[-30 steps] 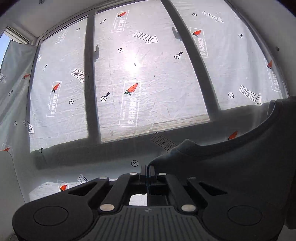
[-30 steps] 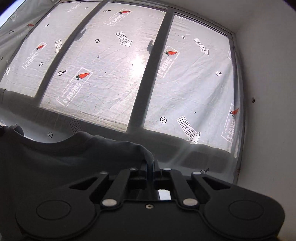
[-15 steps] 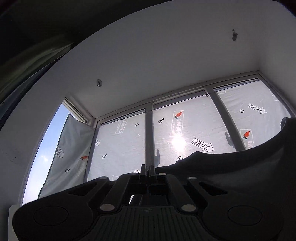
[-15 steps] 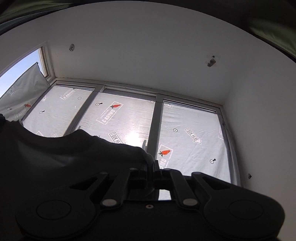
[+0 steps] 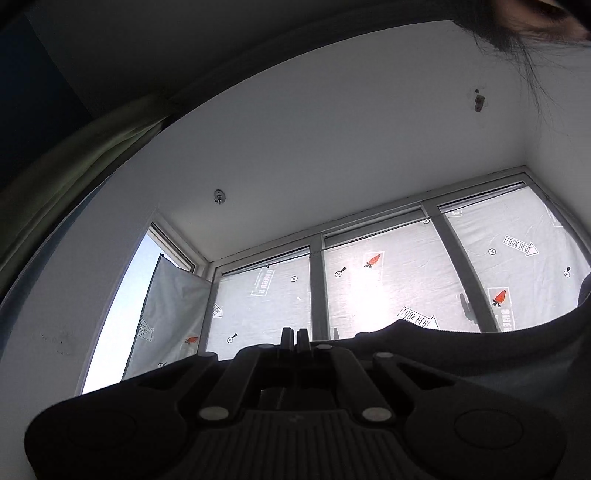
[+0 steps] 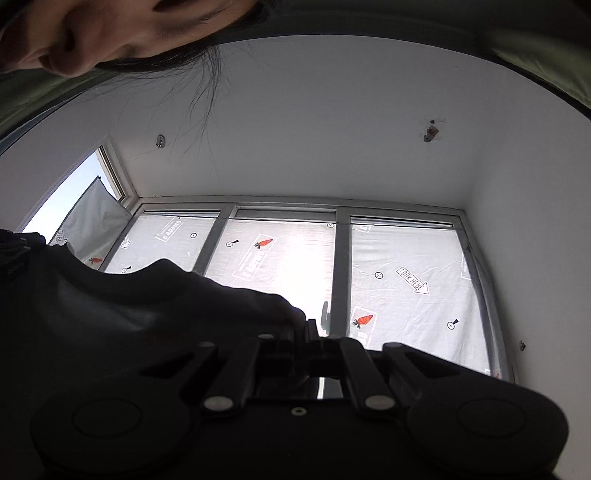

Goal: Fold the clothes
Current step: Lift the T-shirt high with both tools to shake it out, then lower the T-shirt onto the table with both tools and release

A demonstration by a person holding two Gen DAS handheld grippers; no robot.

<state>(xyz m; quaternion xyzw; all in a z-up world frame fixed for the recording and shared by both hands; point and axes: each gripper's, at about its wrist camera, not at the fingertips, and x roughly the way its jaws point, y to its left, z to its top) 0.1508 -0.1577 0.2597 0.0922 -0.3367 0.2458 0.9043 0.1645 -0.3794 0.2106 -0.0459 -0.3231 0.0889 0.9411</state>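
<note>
A dark grey garment (image 5: 498,354) hangs between both grippers, held up in the air. In the left wrist view it spreads to the right of my left gripper (image 5: 294,334), whose fingers are closed together on its edge. In the right wrist view the same garment (image 6: 129,306) spreads to the left of my right gripper (image 6: 312,325), which is shut on the cloth's corner. Both cameras point steeply upward at the ceiling and window. The rest of the garment below is hidden.
A wide window (image 6: 288,266) covered with white printed sheeting fills the far wall. The white ceiling (image 5: 332,147) is above. The person's face (image 6: 92,33) leans in at the top of the right wrist view.
Both grippers have tilted and lifted upward with the garment. The view swung from the window to the ceiling, and the person's face has come into sight.
</note>
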